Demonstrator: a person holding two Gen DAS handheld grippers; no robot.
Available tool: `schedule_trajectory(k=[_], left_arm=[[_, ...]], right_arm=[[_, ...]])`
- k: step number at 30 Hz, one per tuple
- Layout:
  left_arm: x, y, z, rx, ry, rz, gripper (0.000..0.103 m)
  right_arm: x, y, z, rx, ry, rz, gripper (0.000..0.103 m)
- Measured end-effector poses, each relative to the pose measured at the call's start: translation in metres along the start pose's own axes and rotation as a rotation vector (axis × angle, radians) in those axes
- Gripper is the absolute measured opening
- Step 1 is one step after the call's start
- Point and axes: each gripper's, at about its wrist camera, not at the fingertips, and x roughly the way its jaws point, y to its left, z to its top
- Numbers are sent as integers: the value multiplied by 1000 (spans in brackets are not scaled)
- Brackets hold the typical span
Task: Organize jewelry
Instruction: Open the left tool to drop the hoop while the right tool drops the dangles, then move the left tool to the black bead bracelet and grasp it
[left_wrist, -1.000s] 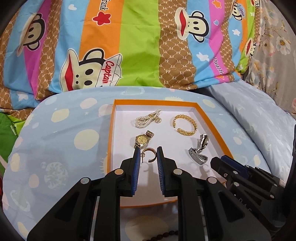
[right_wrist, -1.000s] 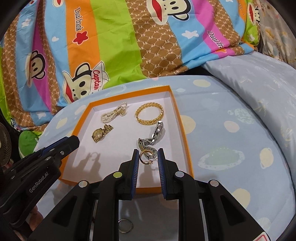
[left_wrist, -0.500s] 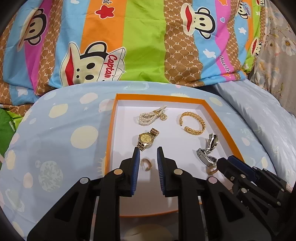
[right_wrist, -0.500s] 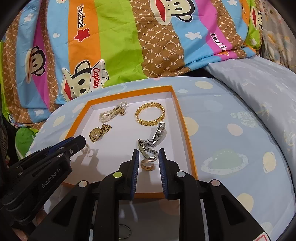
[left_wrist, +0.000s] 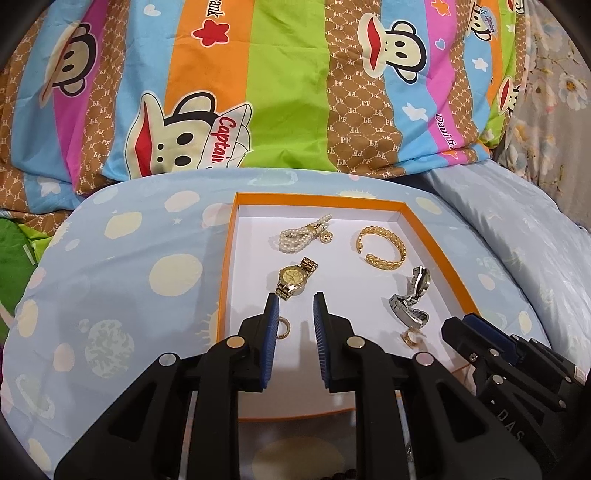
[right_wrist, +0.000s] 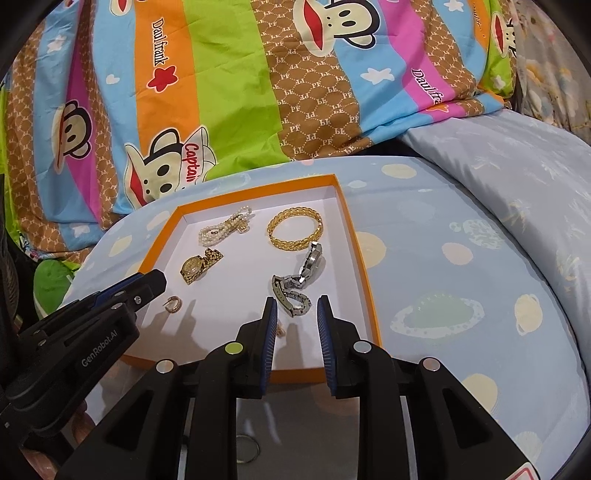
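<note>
An orange-rimmed white tray (left_wrist: 226, 258) (right_wrist: 364, 280) lies on a pale blue pillow. It holds a pearl bracelet (left_wrist: 301, 236), a gold bangle (left_wrist: 382, 247), a gold watch (left_wrist: 293, 278) and a silver watch (left_wrist: 412, 301). One gold hoop earring (left_wrist: 283, 328) (right_wrist: 173, 304) lies on the tray floor just beside my left gripper's (left_wrist: 295, 306) left finger. My right gripper (right_wrist: 297, 310) hovers over the tray's near right part, and a second earring (right_wrist: 280, 328) (left_wrist: 412, 338) peeks out by its left finger. Both grippers stand slightly open with nothing between the pads.
A striped cartoon-monkey quilt (left_wrist: 258, 92) rises behind the pillow (left_wrist: 122, 280). A second pale blue cushion (right_wrist: 517, 170) lies to the right. Below the tray's near edge a metal ring (right_wrist: 247, 448) lies on a grey surface, and dark beads (left_wrist: 340, 476) show at the bottom.
A second ago each gripper had a gold earring between its fingertips. Both earrings now lie on the tray floor, clear of the pads, and both grippers have drawn back slightly.
</note>
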Motion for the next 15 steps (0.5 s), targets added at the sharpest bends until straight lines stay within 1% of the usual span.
schedule_trajectory(k=[5, 12, 15], left_arm=[[-21, 7, -13, -6, -5, -4, 18], [-69, 20, -56, -13, -17, -21, 18], [-84, 23, -73, -10, -7, -28, 18]], right_arm=[[-24, -12, -16, 24, -11, 0, 22], [-67, -30, -62, 66, -5, -9, 22], [-78, -34, -82, 79, 17, -9, 22]])
